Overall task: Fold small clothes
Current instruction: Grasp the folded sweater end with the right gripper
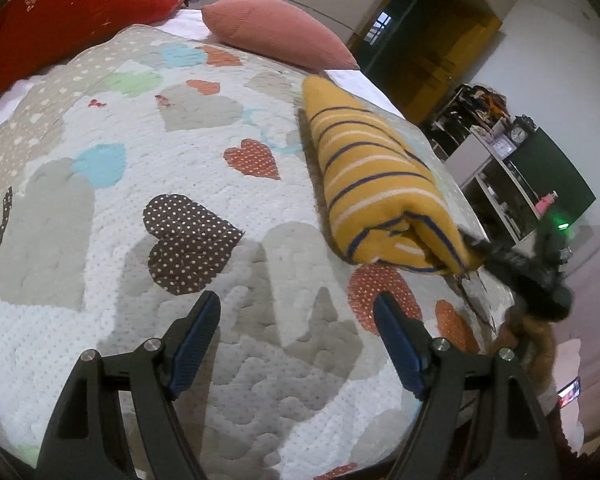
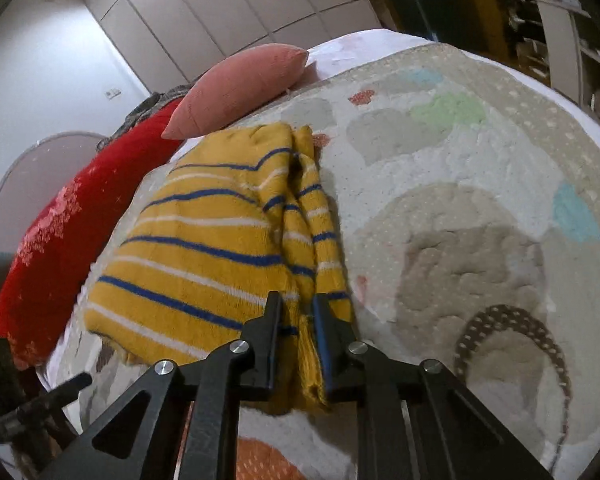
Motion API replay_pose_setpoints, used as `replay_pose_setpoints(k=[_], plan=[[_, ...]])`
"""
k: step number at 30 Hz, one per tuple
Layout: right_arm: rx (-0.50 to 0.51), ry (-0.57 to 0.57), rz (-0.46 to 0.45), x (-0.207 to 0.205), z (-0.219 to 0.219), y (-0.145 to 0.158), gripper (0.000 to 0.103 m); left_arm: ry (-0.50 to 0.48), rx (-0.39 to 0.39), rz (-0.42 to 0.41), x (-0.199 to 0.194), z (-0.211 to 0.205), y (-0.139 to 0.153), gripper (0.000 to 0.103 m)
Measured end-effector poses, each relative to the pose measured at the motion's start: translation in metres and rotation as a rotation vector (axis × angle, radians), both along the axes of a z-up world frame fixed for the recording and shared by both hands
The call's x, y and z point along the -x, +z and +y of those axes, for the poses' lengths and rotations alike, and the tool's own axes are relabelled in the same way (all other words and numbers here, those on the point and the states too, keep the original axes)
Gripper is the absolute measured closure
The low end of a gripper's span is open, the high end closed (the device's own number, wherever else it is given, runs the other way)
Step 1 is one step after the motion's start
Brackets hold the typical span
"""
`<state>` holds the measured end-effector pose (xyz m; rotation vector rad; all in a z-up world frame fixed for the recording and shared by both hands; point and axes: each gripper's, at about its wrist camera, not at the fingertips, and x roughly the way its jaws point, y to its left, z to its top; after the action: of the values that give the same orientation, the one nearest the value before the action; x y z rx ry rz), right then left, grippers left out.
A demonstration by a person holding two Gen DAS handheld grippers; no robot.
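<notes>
A small mustard-yellow garment with blue and white stripes (image 1: 374,178) lies folded into a long narrow bundle on a heart-patterned quilt (image 1: 180,200). My left gripper (image 1: 298,312) is open and empty, just above the quilt to the left of the bundle's near end. My right gripper (image 2: 296,312) is shut on the near edge of the striped garment (image 2: 204,248), with folded cloth pinched between its fingers. In the left wrist view the right gripper (image 1: 476,246) shows at the bundle's near right corner.
A pink cushion (image 1: 276,32) and a red floral pillow (image 1: 72,12) lie at the head of the bed. The bed's right edge drops to the floor, with shelves (image 1: 496,176) and a wardrobe (image 2: 228,12) beyond.
</notes>
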<state>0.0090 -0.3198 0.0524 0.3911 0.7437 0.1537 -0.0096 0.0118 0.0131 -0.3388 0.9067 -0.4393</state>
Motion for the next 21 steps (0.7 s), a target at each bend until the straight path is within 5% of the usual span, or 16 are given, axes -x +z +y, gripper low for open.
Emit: replay_pose_setpoints(k=[2, 5, 10, 11, 14, 18, 21], plan=[[0.006, -0.005, -0.098, 0.004, -0.002, 0.030, 0.081, 0.003, 0.005, 0.002, 0.000, -0.002, -0.001, 0.025], [0.025, -0.006, -0.175, -0.012, 0.001, 0.054, 0.039, -0.003, -0.001, 0.004, 0.000, -0.008, -0.002, 0.025], [0.061, 0.089, -0.049, -0.088, 0.028, 0.041, 0.039, -0.016, -0.031, -0.001, 0.005, -0.014, -0.002, 0.025], [0.069, 0.116, 0.014, -0.108, 0.035, 0.031, 0.040, -0.016, -0.037, 0.000, 0.007, -0.013, -0.002, 0.025], [-0.011, 0.163, 0.146, -0.140, 0.035, 0.006, 0.077, -0.012, -0.043, 0.004, 0.009, -0.009, -0.002, 0.025], [-0.048, 0.142, 0.015, -0.127, 0.020, 0.030, 0.084, -0.004, -0.054, 0.003, 0.008, -0.005, -0.004, 0.025], [0.028, 0.018, -0.002, -0.129, 0.003, 0.034, 0.095, 0.003, -0.046, 0.009, 0.004, -0.006, -0.005, 0.025]])
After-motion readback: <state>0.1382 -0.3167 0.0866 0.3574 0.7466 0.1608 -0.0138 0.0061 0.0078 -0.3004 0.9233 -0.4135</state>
